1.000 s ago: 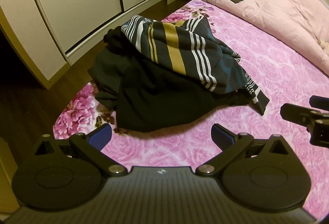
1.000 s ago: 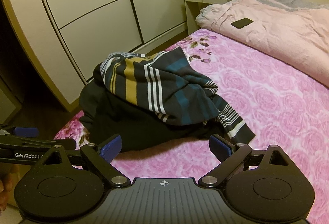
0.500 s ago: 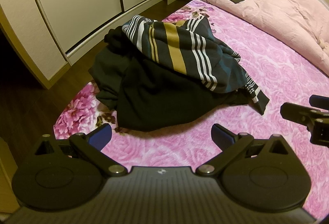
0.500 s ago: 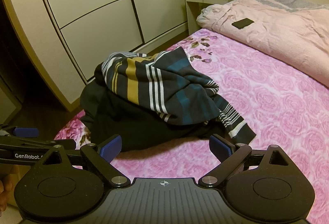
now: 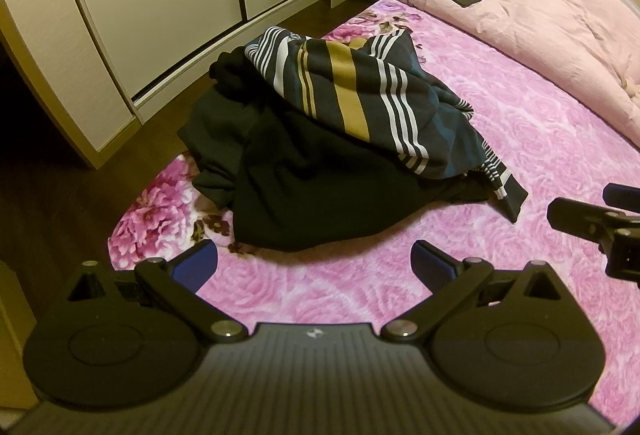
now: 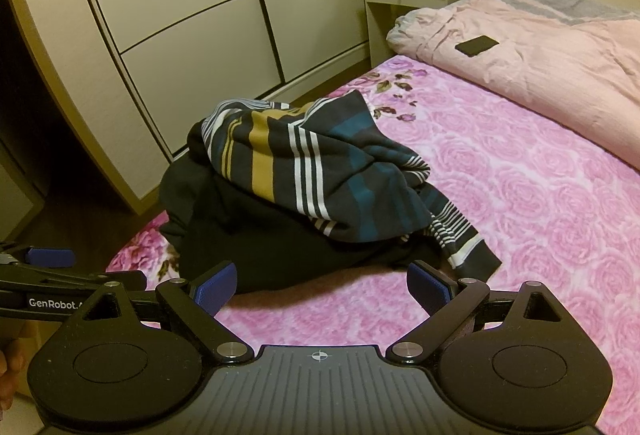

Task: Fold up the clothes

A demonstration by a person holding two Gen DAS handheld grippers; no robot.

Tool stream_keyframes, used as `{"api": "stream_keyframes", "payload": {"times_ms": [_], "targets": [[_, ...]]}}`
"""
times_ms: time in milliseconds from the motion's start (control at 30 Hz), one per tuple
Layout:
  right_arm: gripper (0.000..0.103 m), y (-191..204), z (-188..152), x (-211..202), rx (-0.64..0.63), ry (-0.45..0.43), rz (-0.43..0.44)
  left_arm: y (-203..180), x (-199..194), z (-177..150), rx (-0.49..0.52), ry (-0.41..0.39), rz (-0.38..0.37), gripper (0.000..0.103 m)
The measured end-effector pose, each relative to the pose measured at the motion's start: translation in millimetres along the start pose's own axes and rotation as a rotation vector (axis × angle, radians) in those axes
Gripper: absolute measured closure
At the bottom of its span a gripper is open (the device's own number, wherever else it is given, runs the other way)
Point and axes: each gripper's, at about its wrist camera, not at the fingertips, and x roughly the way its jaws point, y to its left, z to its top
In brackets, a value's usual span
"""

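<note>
Left wrist view: left gripper is spread wide and empty over the pink rose bedspread, just short of the pile, where a striped garment lies crumpled on top of a black garment; vs 1 s ago nothing has shifted beyond a slight nudge of the frame. Right wrist view: right gripper is likewise spread and holding nothing, same standoff from the pile, striped cuff trailing toward it, also unchanged. My read: 0 folds done, both are paused before the first grab, likely the striped garment on top.
</note>
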Motion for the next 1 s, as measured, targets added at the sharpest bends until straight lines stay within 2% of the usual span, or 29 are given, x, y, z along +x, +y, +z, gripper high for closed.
{"api": "stream_keyframes", "payload": {"times_ms": [267,467,533,667,733,900,1000], "targets": [[0.009,-2.5,-3.3,2.7,-0.034,0.012,-0.003,-1.6,0.9,2.4,0.015,-0.007,-0.012,0.002],[0.009,0.3,-2.6,20.8,-0.201,0.036,-0.029,7.6,10.2,6.2,0.028,-0.018,-0.003,0.002],[0.009,1.0,5.8,31.1,-0.216,0.036,-0.026,17.8,19.4,12.9,0.017,-0.007,-0.001,0.002],[0.009,11.3,37.2,74.2,-0.288,0.019,-0.046,43.0,45.1,46.6,0.025,-0.01,-0.007,0.002],[0.009,20.1,54.5,103.6,-0.332,0.014,-0.052,52.3,64.3,69.1,0.057,-0.014,-0.037,0.003],[0.009,40.9,91.0,185.6,-0.482,0.03,-0.086,75.5,132.6,142.3,0.138,-0.029,-0.101,0.006],[0.009,43.1,101.7,236.2,-0.545,0.055,-0.097,83.2,182.4,180.8,0.147,-0.027,-0.137,0.008]]}}
